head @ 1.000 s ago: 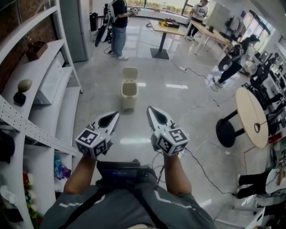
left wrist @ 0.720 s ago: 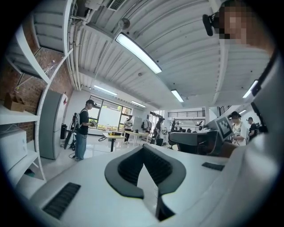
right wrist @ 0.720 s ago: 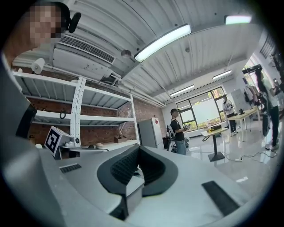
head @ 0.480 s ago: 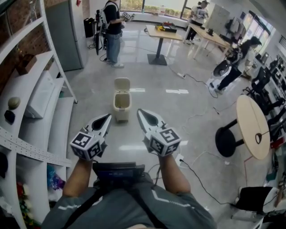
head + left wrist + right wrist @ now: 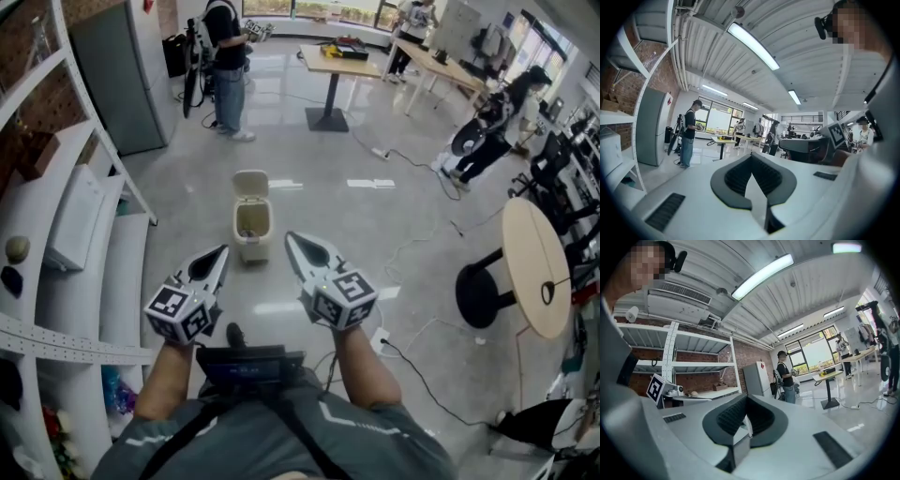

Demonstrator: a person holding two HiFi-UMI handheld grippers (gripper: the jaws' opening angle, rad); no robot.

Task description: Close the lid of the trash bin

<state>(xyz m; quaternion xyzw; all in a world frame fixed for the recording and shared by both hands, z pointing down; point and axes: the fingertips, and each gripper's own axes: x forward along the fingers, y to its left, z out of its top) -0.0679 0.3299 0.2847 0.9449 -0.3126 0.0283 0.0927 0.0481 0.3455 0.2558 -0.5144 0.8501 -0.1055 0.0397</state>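
In the head view a small beige trash bin (image 5: pixel 250 228) stands on the grey floor ahead of me, its lid (image 5: pixel 250 184) tipped up and back so the inside shows. My left gripper (image 5: pixel 217 254) and right gripper (image 5: pixel 292 241) are held side by side in the air, short of the bin and not touching it. The bin sits between their tips and a little beyond. Both are shut with nothing between the jaws. The left gripper view (image 5: pixel 751 161) and the right gripper view (image 5: pixel 746 401) show closed pads against the ceiling and room; the bin is out of both.
White shelving (image 5: pixel 66 244) runs along my left, with a grey cabinet (image 5: pixel 117 75) behind it. A person (image 5: pixel 225 66) stands beyond the bin. A round table (image 5: pixel 530 267) with a black base (image 5: pixel 480 295) is at right. Cables (image 5: pixel 412 356) trail across the floor.
The bin has come lower and nearer in the head view as I moved toward it. Both grippers keep their shut pose in front of me.
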